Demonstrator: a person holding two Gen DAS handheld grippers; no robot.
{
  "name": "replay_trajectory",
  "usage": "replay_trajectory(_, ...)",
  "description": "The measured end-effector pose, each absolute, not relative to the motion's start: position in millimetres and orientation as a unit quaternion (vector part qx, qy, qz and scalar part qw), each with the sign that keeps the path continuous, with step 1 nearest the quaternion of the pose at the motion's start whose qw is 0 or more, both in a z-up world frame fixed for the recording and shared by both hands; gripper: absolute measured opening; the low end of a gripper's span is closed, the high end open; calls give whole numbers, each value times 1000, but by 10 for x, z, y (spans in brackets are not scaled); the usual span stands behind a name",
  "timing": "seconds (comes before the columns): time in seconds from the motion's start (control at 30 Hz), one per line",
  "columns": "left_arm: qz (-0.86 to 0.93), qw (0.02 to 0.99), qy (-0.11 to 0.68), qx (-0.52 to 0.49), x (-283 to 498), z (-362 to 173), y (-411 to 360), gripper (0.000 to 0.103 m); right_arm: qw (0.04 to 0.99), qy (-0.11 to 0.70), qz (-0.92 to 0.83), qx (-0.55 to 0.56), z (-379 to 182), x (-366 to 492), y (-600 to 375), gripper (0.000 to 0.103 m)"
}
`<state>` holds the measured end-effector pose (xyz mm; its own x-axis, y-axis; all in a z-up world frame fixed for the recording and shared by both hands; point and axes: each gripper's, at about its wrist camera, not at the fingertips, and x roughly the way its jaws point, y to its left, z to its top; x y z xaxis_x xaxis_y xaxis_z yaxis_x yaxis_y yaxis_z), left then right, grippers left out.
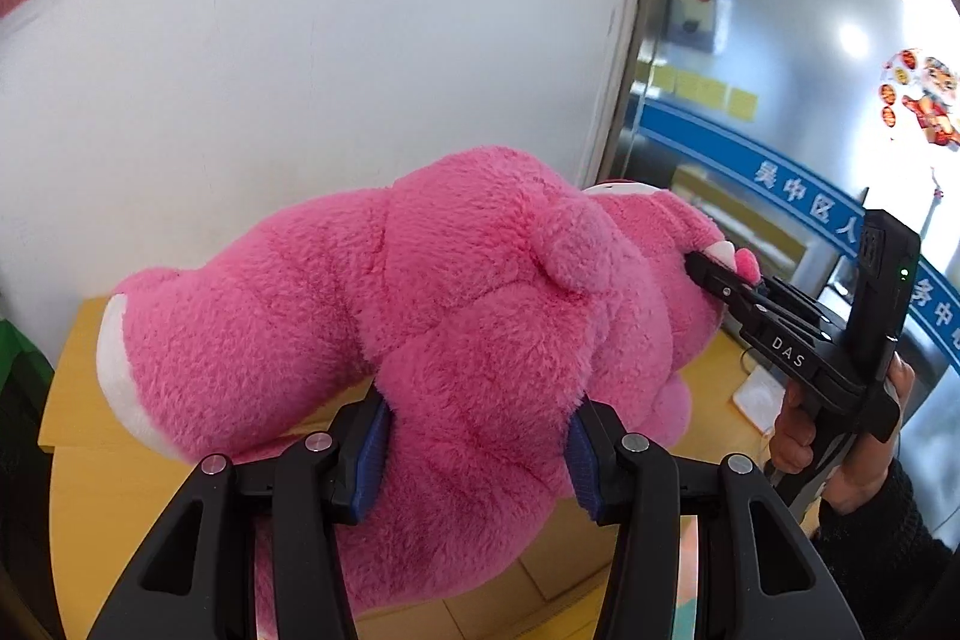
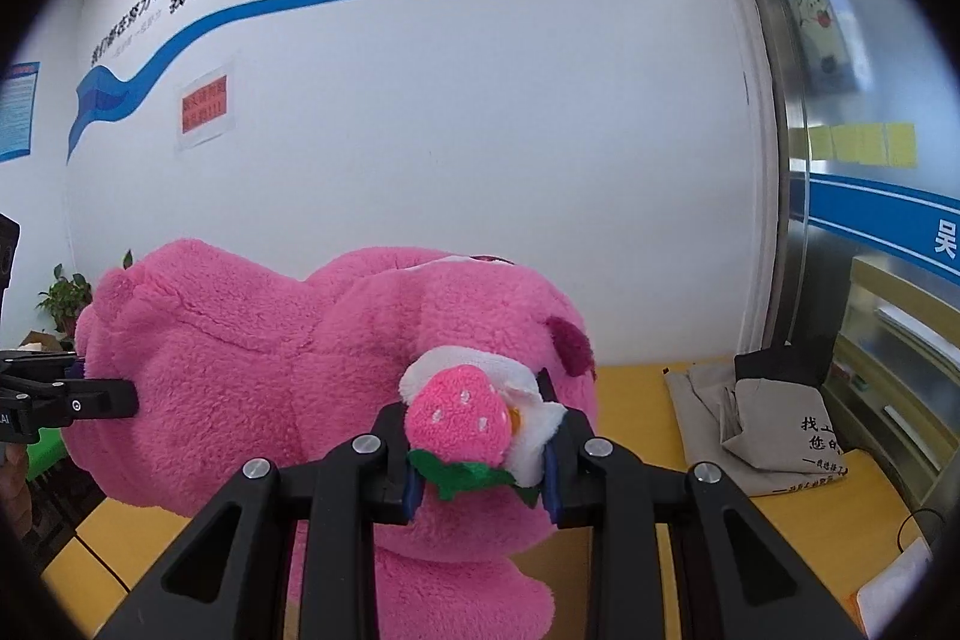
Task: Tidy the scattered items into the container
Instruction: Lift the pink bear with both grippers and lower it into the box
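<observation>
Spanning yellow table | white wall behind | glass partition right

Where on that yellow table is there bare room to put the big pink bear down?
Bare tabletop shows between the pink bear and the grey cloth bag, and more under the bear's foot. The right side is crowded: the bag, and a white pad near the table's edge.
</observation>
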<state>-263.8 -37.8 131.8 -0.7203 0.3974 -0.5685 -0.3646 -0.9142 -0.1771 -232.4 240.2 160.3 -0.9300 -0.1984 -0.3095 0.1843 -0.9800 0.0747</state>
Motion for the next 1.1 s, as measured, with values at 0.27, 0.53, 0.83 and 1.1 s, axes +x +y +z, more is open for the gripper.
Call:
replay_trajectory(0.27, 898, 203, -64, -384, -3504, 337, -441, 23, 67, -28, -973, 218, 774, -3045, 2388, 26)
replay_trajectory(0.53, 852, 165, -51, -495, -3949, -777, -164, 3, 18, 33, -946, 322, -136, -3463, 2162, 17)
replay_trajectory(0.83, 852, 158, -51, -497, -3851, -746, -185, 3, 25, 6, -928, 373, -285, -3469, 2359, 23)
replay_trajectory(1.1, 876, 127, -27, -465, -3323, -262, -388, 39, 71, -10, -934, 349, 100, -3136, 2378, 81)
